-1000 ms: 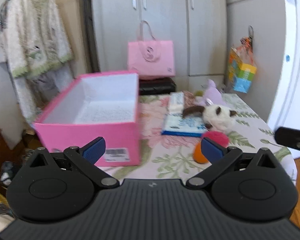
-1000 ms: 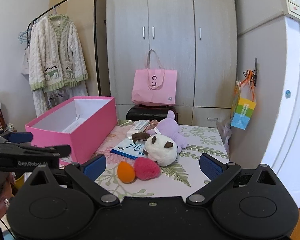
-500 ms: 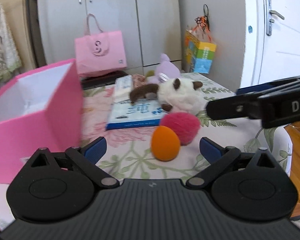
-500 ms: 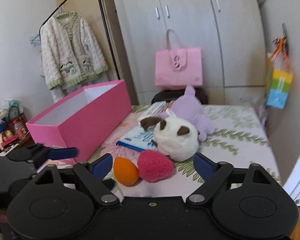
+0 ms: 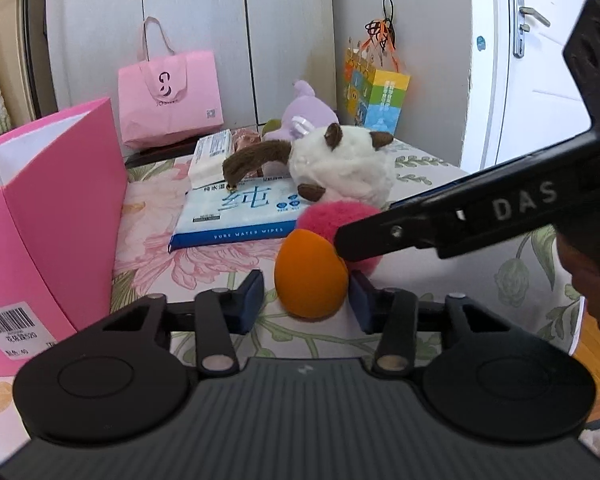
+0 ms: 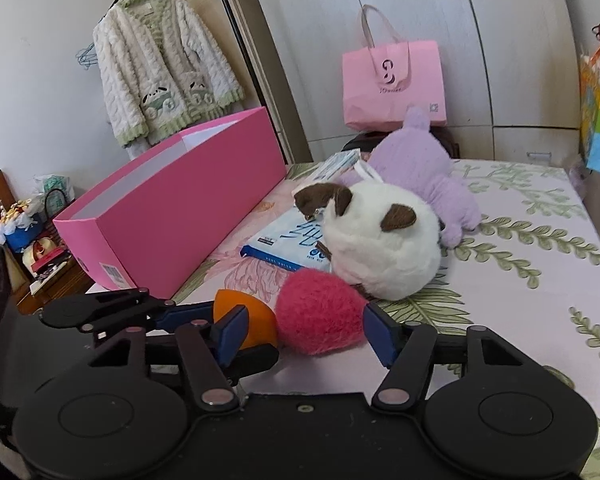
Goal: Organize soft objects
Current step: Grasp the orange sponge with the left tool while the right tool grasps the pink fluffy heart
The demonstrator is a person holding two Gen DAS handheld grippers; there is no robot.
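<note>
Your left gripper (image 5: pixel 306 304) has been closing on the orange sponge (image 5: pixel 311 274), its right pad touching and a gap at the left one. Your right gripper (image 6: pixel 304 334) has been closing around the pink puff (image 6: pixel 320 314), pressed against that sponge. Lifting either could drag or roll its neighbour.

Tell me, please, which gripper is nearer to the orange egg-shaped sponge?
Left. The left gripper has the orange sponge between its fingers; the right gripper brackets the pink fuzzy ball beside it.
</note>
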